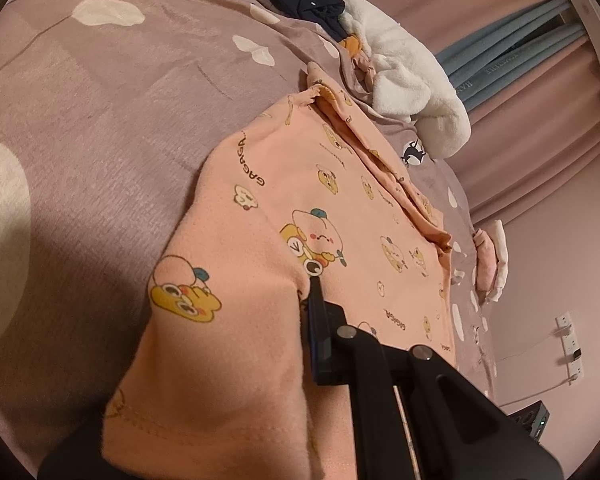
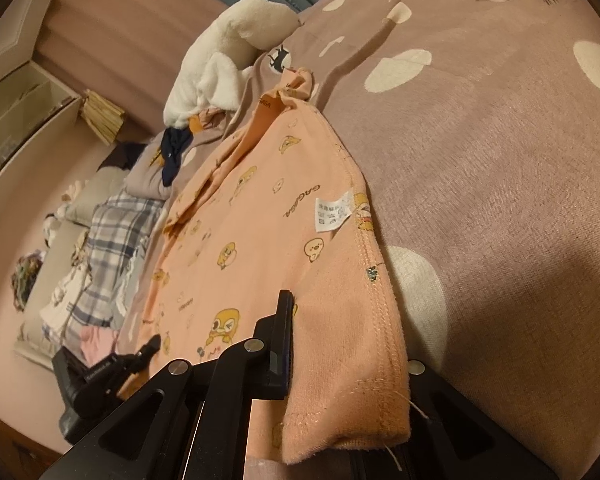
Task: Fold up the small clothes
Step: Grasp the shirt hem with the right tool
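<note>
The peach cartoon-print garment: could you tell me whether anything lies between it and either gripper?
Nothing visible does. The left gripper and right gripper each already have the peach garment draped over a finger, above the bedspread.

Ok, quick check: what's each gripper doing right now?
Left gripper: shut on the peach garment, pinching its near edge.
Right gripper: shut on the same peach garment, at its stitched hem.

The left gripper (image 1: pixel 306 312) clamps the peach cartoon-print garment (image 1: pixel 332 216) at lower centre, spread over the mauve bedspread (image 1: pixel 100 120).
</note>
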